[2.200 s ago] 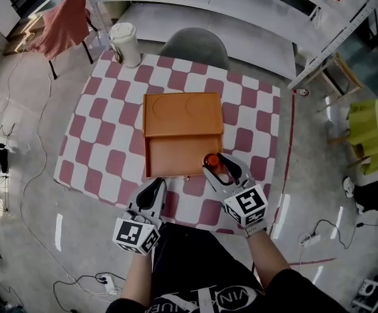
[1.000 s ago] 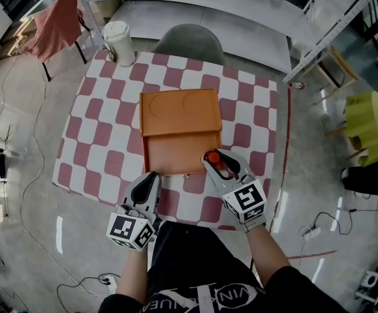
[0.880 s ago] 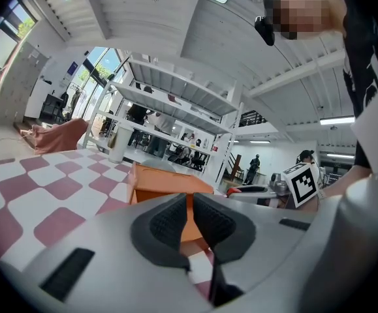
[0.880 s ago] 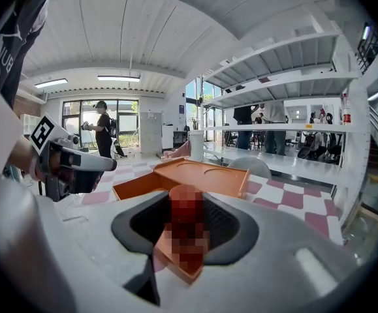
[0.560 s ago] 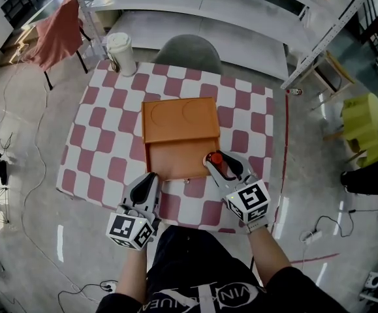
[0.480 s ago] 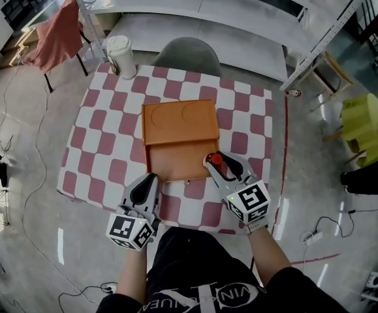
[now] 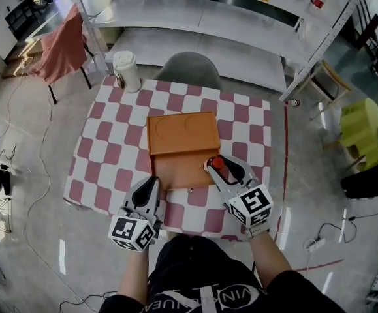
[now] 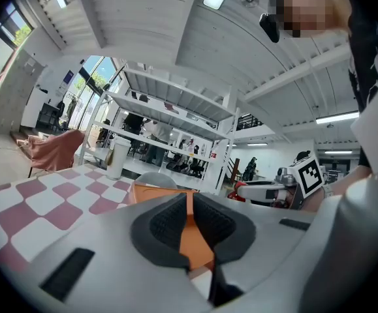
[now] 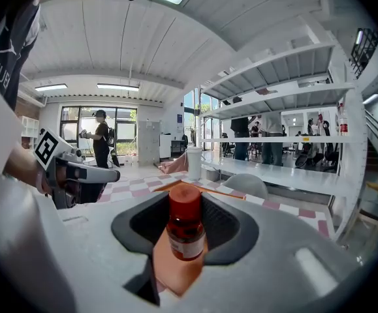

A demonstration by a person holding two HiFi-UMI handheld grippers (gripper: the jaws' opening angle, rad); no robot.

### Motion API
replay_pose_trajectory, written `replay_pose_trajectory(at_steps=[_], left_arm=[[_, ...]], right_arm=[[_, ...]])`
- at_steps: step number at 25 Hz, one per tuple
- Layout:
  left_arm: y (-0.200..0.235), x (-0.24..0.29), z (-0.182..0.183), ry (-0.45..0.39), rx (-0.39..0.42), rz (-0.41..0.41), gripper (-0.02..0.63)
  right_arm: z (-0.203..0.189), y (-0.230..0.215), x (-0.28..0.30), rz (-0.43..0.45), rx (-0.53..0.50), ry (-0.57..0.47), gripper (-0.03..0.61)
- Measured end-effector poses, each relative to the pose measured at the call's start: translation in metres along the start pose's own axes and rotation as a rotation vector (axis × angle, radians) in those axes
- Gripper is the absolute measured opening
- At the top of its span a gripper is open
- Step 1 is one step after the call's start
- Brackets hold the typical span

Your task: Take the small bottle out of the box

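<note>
The checkered tabletop [image 7: 110, 155] carried an orange box [image 7: 182, 132] lying open at its middle, lid flat on the far side and shallow tray toward the person, with a white lidded cup [image 7: 126, 70] well apart at the far left corner. The left gripper [image 7: 149, 191] hovered just off the tray's near left edge, its pads pressed almost together on nothing, so it played no part beyond being ready to steady the box. The right gripper [image 7: 222, 169] sat at the tray's near right corner, pinching the small bottle [image 9: 185, 230] upright between its pads, which bore on the body below the red cap [image 9: 184, 203]. Orange showed directly beneath the bottle in the right gripper view, so it probably had not yet cleared the box – how high it stood over the tray wall could not be told. The step in hand looked like carrying the bottle out, and doing it well would likely mean keeping the squeeze steady, since the round body offered the pads only narrow contact and could twist or slip. A straight lift before any sideways travel would keep the base from catching the low wall and dragging the light box along. Holding the bottle vertical until it reached bare cloth to the right would make the set-down stable – the narrow base would tip easily if it landed tilted.
</note>
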State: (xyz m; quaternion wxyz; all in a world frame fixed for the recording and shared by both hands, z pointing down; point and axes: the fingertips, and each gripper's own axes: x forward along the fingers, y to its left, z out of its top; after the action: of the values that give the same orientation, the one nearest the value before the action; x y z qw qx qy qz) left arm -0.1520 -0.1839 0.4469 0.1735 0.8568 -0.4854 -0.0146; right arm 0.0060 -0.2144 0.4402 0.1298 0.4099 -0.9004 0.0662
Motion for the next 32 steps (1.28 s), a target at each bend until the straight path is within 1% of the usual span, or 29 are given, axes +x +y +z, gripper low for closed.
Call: replay_pose_trajectory(at_steps=[14, 26, 32], left_arm=[[-0.004, 0.001, 0.021, -0.026, 0.018, -0.022, 0.032], [-0.003, 0.0, 0.033, -0.042, 0.022, 0.005, 0.032], [-0.004, -0.002, 0.042, -0.058, 0.028, 0.005, 0.032]], right_arm=[[0.031, 0.0, -0.006, -0.011, -0.026, -0.035, 0.147], [0.051, 0.001, -0.013, -0.009, -0.045, -0.063, 0.147], [0.061, 0.003, -0.015, -0.006, -0.058, -0.074, 0.147]])
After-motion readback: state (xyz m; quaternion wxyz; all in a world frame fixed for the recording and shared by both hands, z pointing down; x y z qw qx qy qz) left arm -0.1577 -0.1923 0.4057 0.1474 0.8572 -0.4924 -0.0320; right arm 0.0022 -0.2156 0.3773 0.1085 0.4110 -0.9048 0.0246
